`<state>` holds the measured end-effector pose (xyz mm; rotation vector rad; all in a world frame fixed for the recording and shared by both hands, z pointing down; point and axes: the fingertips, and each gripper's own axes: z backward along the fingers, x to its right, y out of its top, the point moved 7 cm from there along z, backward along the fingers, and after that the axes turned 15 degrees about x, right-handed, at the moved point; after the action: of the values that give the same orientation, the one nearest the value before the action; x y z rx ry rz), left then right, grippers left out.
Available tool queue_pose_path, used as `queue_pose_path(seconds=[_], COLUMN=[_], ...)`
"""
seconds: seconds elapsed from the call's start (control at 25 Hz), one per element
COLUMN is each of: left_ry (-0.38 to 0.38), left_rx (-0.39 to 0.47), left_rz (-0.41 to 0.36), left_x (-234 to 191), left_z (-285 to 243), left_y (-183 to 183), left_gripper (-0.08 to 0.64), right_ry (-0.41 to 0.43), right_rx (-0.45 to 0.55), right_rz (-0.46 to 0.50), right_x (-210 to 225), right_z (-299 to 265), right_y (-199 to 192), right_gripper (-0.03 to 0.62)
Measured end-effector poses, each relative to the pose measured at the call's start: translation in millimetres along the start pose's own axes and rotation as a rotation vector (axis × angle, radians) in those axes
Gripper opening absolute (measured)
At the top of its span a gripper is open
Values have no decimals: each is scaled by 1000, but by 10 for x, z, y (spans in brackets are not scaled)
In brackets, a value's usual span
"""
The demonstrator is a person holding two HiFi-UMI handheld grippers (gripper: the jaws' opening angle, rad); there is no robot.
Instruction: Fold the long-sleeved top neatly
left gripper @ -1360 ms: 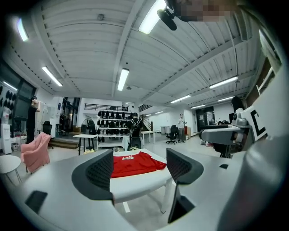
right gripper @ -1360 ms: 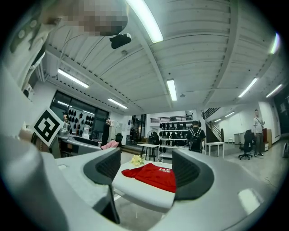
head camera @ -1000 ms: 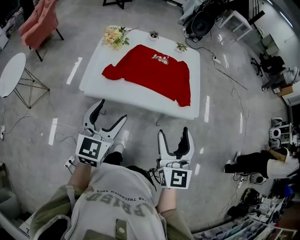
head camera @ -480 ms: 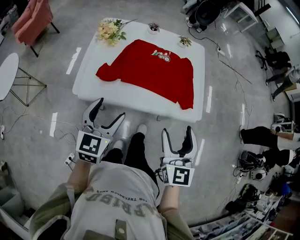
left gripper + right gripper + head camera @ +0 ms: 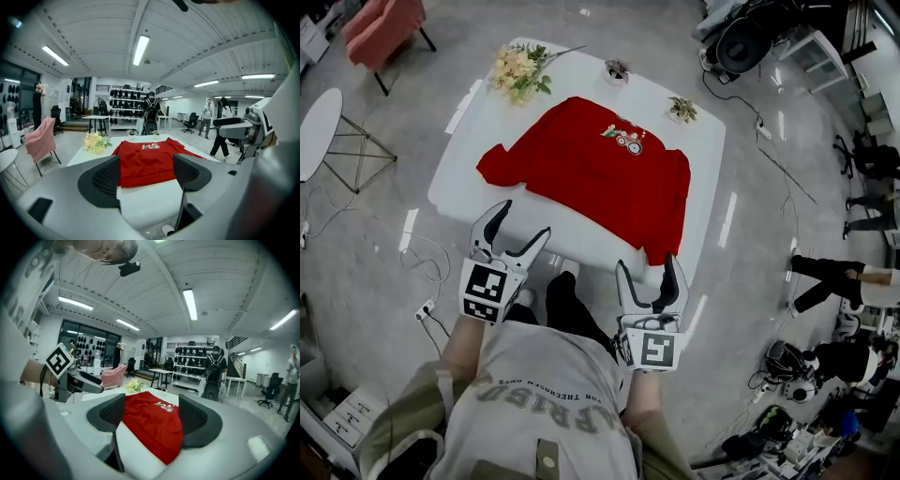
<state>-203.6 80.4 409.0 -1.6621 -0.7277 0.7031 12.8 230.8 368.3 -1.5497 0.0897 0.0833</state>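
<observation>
- Folding is not yet starting: the long-sleeved top [image 5: 600, 173] is lying spread flat, print facing up, on the white worktop [image 5: 464, 131], with both sleeves out to the sides.
- The left tongs [image 5: 525, 218] are hovering at the near edge, jaws standing apart with nothing between them.
- The right tongs [image 5: 647, 262] are gaping too, gripping nothing, near the end of the closer sleeve [image 5: 673, 211].
- Every fold is waiting to be made, judging by how the cloth is lying.
</observation>
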Motion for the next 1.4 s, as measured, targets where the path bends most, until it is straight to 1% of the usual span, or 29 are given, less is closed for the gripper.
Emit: queue_pose_path(seconds=[0.08,0.28,0.52,0.72,0.8,0.92,1.0,1.12,1.28,1.36,1.4], left_ry=[37,101,136,99,78,34,5,-15,-69,-106,-126], left_rx=[-30,-123,-263,-418,-470,-522,-555,-578,-601,-592,-582], left_rz=[-4,-32,-80,-104,-101,-91,-108,-145,-166,-177,-180], left_x=[12,12,-127,-279,-340,-407,-448,-514,-600,-627,-623], left_z=[-147,-518,-835,-1091,-1143,-1210,-1263,-1306,-1309,-1314,-1316], left_y=[-39,-208,-483,-830,-942,-1067,-1109,-1144,-1180,-1137,-1105], left_gripper=[353,353,353,353,353,351,341,242,152,93,62], right_ry=[48,107,199,301,310,317,332,350,334,314,302], right_rx=[-14,-76,-213,-361,-405,-460,-499,-566,-632,-643,-644], right_rz=[-12,-56,-60,-25,-27,-34,-27,11,97,114,111], right_x=[135,460,609,535,505,479,450,403,389,392,396], right_z=[-138,-390,-634,-730,-734,-761,-803,-814,-818,-840,-843], right_y=[-100,-490,-957,-1365,-1490,-1616,-1685,-1803,-1894,-1908,-1906], right_gripper=[347,347,347,347,345,345,342,328,243,167,156])
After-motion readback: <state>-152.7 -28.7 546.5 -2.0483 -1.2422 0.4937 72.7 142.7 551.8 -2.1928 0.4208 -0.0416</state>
